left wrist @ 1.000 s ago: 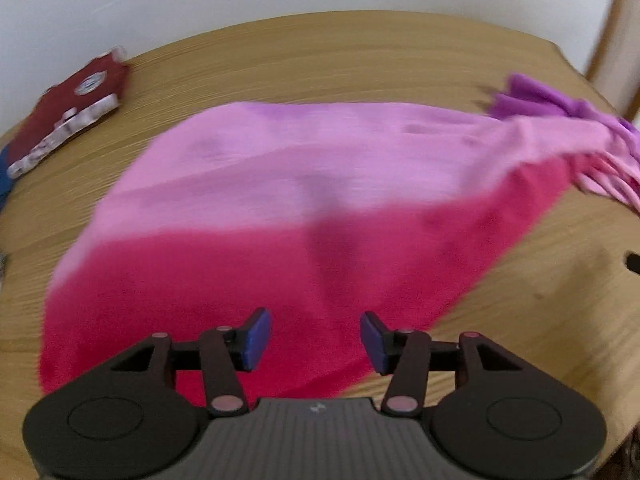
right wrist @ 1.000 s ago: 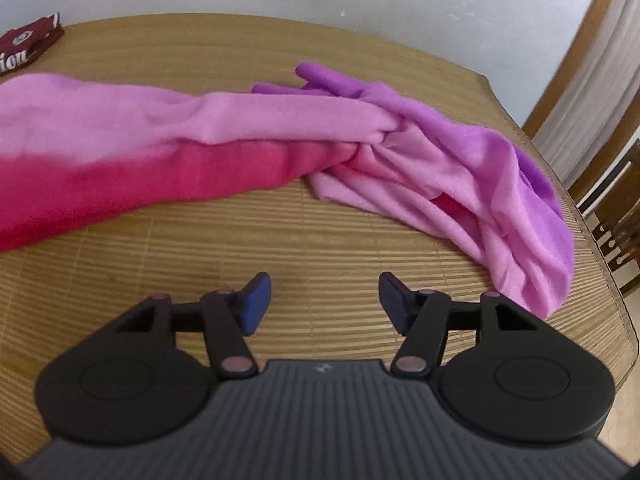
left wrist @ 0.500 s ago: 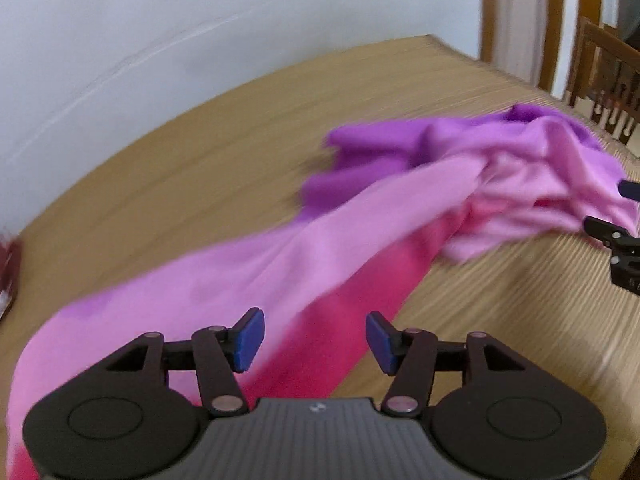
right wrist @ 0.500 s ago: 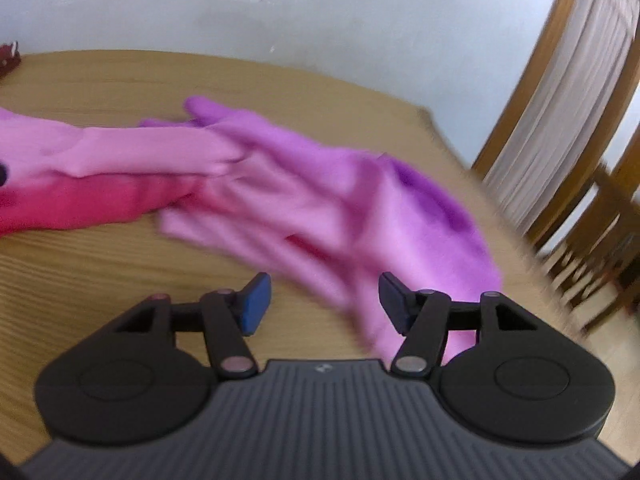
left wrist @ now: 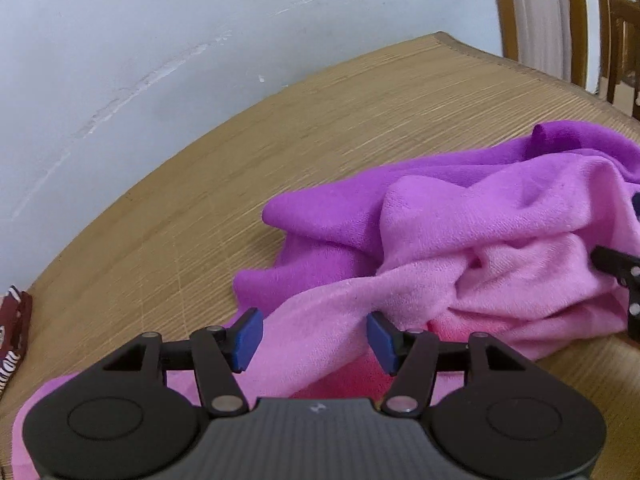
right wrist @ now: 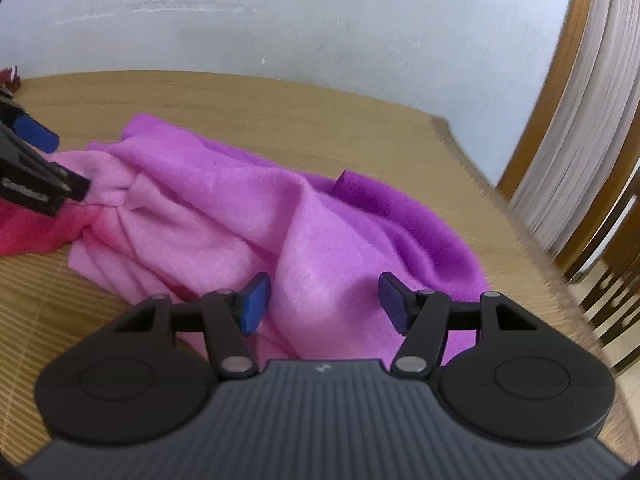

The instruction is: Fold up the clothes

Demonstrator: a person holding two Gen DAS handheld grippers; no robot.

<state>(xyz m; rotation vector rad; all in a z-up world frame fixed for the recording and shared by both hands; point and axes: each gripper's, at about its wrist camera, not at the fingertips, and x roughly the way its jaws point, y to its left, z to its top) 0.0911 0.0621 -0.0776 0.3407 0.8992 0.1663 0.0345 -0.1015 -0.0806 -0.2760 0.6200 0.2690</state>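
Crumpled pink, magenta and purple fleece cloth [left wrist: 460, 248] bunched on the woven bamboo-mat table [left wrist: 192, 216], left gripper [left wrist: 314, 338] low over its pink band, jaws spread wide, empty, right gripper [right wrist: 322, 300] angled over the purple end, equally wide, gripping nothing

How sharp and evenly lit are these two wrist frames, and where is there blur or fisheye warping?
Left wrist view: soft, even daylight, no glare; the crumpled pink-and-purple fleece cloth is crisp, while the woven bamboo table mat smears slightly and its edge bows. Right wrist view: the open right gripper is sharp, but the white curtain and wooden chair streak with motion blur; dark vignette in corners.
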